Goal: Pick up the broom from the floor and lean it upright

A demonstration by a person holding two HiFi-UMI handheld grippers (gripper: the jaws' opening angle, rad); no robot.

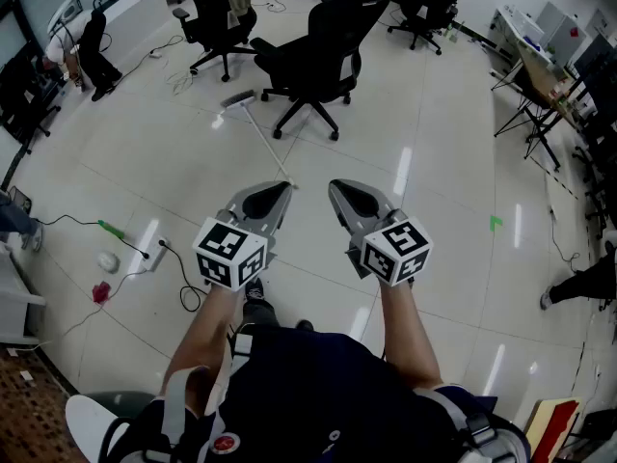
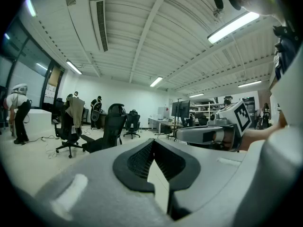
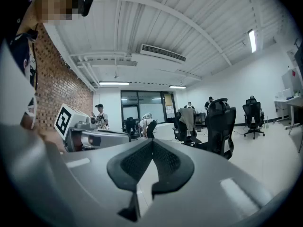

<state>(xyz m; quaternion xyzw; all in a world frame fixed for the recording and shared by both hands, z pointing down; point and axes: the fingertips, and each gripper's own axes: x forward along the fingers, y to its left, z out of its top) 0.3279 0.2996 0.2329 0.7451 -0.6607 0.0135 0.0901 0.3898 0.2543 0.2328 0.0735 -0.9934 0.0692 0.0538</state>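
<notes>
**Broom still flat on the floor, both tongs empty and shut**

Seen from the head camera, a person held a pair of tongs out in front of each hand, both aimed forward and nearly level. The left tongs [image 1: 277, 194] were pinched together at the tips with nothing between them. The right tongs [image 1: 343, 195] were closed in the same way and also empty. Each gripper view showed only its own dark pads meeting at the front, with open office space beyond.

The broom [image 1: 260, 138] lay flat on the pale tiled floor [image 1: 434, 210], ahead of the left tongs. Its bristle head [image 1: 238, 98] was at the far end. Its thin handle ran back on a slant, and the near end [image 1: 287, 181] stopped just beyond the left tongs' tips, with no contact visible. A black office chair [image 1: 313, 51] stood farther ahead, near the broom's far end and to its right.

The task looked barely begun. The broom had not been gripped or raised. What remained was to open a pair of tongs, close them on the handle, lift it, and lean the broom upright against some support.
</notes>
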